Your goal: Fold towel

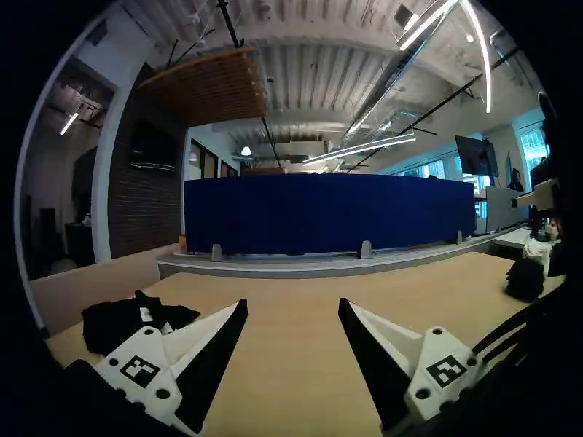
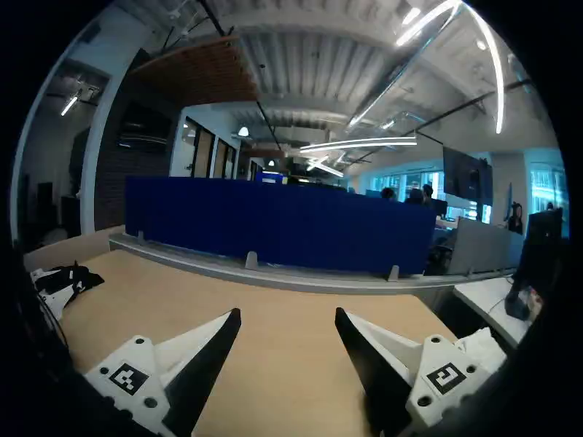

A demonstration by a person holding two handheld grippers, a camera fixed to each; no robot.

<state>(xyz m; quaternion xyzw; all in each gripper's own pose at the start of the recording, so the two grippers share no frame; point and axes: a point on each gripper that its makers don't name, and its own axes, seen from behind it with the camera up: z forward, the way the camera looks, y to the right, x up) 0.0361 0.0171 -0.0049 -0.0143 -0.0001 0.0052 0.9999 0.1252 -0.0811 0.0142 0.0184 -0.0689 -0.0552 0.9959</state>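
Both the left tongs (image 1: 292, 303) and the right tongs (image 2: 287, 312) hang spread and empty over the pale wooden worktop (image 1: 313, 280), while the crumpled black cloth towel (image 1: 120, 320) lies bunched beside the left tongs near the worktop's edge, so a pinch may catch 2 layers, not 1 corner, or shove it off.

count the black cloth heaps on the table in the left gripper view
2: a crumpled black heap at lower left on the table, and a black bundle at its far right edge. Others may be hidden.
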